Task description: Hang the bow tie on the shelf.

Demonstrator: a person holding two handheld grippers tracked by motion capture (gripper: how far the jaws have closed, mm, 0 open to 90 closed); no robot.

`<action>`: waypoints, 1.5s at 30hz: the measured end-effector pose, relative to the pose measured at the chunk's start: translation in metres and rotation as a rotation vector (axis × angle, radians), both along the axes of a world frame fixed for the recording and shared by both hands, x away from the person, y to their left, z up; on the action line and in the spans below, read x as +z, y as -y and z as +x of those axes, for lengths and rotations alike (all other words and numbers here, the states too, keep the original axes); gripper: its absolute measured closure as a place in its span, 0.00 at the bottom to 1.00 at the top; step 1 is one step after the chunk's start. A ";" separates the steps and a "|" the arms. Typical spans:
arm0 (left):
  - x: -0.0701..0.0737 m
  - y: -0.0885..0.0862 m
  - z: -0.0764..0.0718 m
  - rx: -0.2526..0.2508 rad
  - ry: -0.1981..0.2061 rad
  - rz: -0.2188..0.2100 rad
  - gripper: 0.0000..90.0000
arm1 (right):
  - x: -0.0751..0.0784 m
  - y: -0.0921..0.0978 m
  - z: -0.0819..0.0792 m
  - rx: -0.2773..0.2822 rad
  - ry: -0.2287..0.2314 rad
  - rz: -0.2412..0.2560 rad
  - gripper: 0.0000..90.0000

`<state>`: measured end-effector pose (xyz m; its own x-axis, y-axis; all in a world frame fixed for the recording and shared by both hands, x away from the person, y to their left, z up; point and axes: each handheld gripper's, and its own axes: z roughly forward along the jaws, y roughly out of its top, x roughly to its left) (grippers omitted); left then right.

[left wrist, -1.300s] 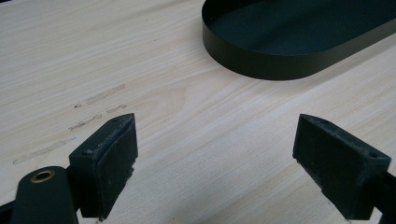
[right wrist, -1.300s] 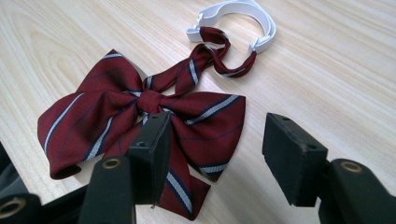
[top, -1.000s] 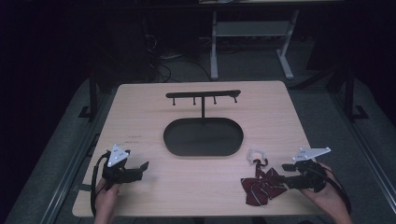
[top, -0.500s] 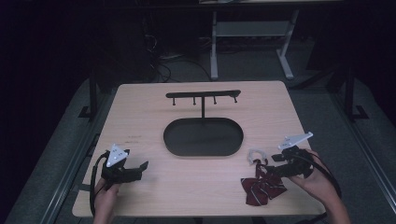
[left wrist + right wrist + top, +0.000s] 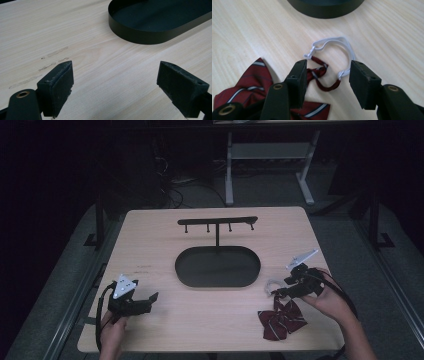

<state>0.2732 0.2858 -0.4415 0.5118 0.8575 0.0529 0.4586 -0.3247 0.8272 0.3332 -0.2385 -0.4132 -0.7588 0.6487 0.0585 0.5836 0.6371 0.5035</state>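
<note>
We see a dark red striped bow tie (image 5: 281,318) with a white elastic neck strap (image 5: 273,285) lying on the light wooden table (image 5: 200,320), at its near right. The strap loop curls away from the bow toward the black oval metal tray (image 5: 218,266), which sits in the middle of the table, and stays just apart from the tray's wall. From the tray rises a thin black post carrying a black horizontal hanger bar with small pegs (image 5: 218,221) at the far side.

In our right hand (image 5: 330,302) we hold the right gripper (image 5: 276,293) low over the strap. In the right gripper view its jaws stand parted around the red cord and the white strap (image 5: 337,47), with the left jaw touching the red cord beside the bow tie (image 5: 244,87) and the right jaw just beside the white clasp; nothing is clamped.

Our left hand (image 5: 112,332) holds the left gripper (image 5: 150,300) at the near left of the table, well apart from the bow tie. Its jaws are spread wide over bare wood, holding nothing, with the tray's rim (image 5: 140,40) ahead of them.
</note>
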 end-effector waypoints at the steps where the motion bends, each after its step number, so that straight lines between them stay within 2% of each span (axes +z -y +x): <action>1: 0.000 0.000 0.000 0.000 -0.003 0.003 0.15 | 0.000 -0.002 0.005 0.007 -0.005 0.000 0.54; 14: 0.001 -0.001 0.000 0.004 -0.001 -0.001 0.15 | 0.002 -0.015 0.031 0.025 -0.024 -0.067 0.62; 17: 0.000 -0.001 0.000 0.002 0.000 -0.004 0.15 | 0.000 -0.014 0.036 0.020 -0.033 -0.063 0.64; 19: 0.001 -0.001 0.000 0.003 -0.001 -0.003 0.15 | -0.007 -0.015 0.044 0.015 -0.050 -0.102 0.67; 24: 0.001 -0.002 0.000 0.005 -0.002 -0.003 0.15 | -0.016 -0.017 0.052 0.005 -0.063 -0.141 0.71; 30: 0.000 -0.001 0.001 0.000 -0.005 0.000 0.15 | -0.026 -0.020 0.056 0.003 -0.072 -0.195 0.79; 33: 0.000 -0.001 0.000 0.004 -0.005 -0.001 0.15 | -0.026 -0.020 0.056 0.016 -0.062 -0.198 0.85; 38: 0.000 -0.001 0.000 0.003 -0.005 -0.001 0.15 | -0.027 -0.022 0.055 0.032 -0.072 -0.192 0.85; 40: 0.001 -0.001 0.000 0.003 -0.005 -0.001 0.15 | -0.029 -0.023 0.055 0.038 -0.071 -0.205 0.91; 45: 0.001 -0.002 0.000 0.006 -0.003 -0.004 0.15 | -0.027 -0.024 0.054 0.049 -0.072 -0.200 0.97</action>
<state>0.2737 0.2876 -0.4409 0.5072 0.8605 0.0475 0.4630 -0.3186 0.8271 0.3870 -0.2145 -0.4405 -0.7880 0.6156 -0.0124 0.5796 0.7484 0.3224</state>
